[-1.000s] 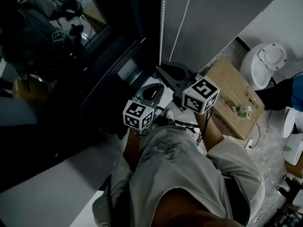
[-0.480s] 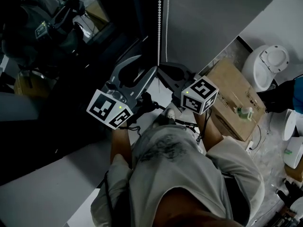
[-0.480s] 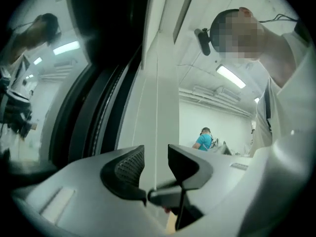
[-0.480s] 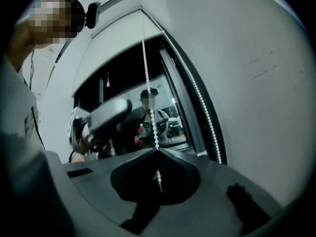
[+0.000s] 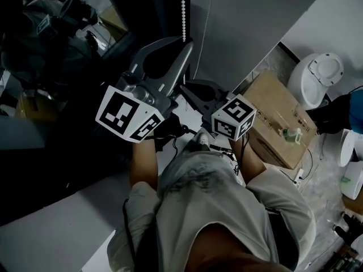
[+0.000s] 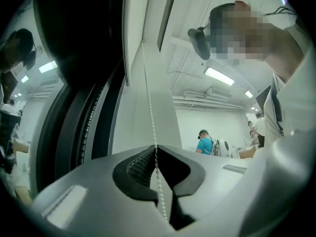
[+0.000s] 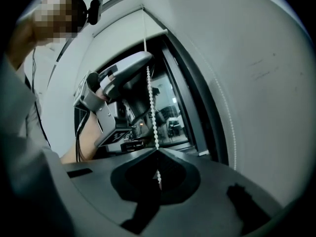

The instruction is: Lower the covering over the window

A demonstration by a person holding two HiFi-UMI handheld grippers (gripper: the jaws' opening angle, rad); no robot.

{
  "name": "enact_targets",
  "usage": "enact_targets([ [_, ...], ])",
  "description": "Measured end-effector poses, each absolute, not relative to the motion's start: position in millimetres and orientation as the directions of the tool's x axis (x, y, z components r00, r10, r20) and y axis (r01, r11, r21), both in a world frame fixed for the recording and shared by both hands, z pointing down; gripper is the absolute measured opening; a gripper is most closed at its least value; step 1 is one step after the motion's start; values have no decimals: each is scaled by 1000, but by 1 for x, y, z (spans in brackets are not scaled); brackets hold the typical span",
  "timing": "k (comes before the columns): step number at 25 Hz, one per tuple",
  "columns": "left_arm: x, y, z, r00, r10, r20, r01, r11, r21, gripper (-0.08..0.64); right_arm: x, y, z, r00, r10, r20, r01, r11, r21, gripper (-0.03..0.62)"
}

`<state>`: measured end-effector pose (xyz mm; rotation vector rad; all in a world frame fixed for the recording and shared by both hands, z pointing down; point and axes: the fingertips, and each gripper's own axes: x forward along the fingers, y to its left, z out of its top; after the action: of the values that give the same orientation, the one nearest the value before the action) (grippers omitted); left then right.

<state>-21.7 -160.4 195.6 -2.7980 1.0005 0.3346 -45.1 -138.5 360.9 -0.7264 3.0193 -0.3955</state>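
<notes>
Where the bead chain (image 5: 182,7) hangs down beside the dark window (image 5: 62,50), it is gripped in two places. The left claw (image 6: 156,148) is held up high. Its jaws have just been closing, and now they are pressed together on the chain, which is seen running up from between the tips. The right claw (image 7: 158,151) is held lower, just under the left one, and it is clamped tight on the same chain. A short run of beads is seen going from the right claw up to the left one. A second, dimmer strand (image 5: 212,16) is seen hanging near by, in front of the grey wall (image 5: 261,21). The window glass is seen bare and dark, with a black frame (image 7: 195,102) round it. The covering itself cannot be picked out. A cube (image 5: 127,115) with black and white squares is fixed on the back of each claw. Down on the floor (image 5: 323,174) to the right, a brown box (image 5: 278,115) is set against the wall, and a small bottle (image 5: 292,134) is stood on top of it.
</notes>
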Motion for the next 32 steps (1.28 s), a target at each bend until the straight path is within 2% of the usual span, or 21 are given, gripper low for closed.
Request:
enact_targets([
  [16, -25, -160, 279, 750, -653, -104, -653, -757, 40, 18, -55, -128, 442, -879, -421, 223, -474, 822, -316, 18],
  [32, -25, -154, 343, 747, -664, -13, -657, -742, 137, 18, -45, -117, 502, -836, -420, 353, -532, 777, -336, 18],
])
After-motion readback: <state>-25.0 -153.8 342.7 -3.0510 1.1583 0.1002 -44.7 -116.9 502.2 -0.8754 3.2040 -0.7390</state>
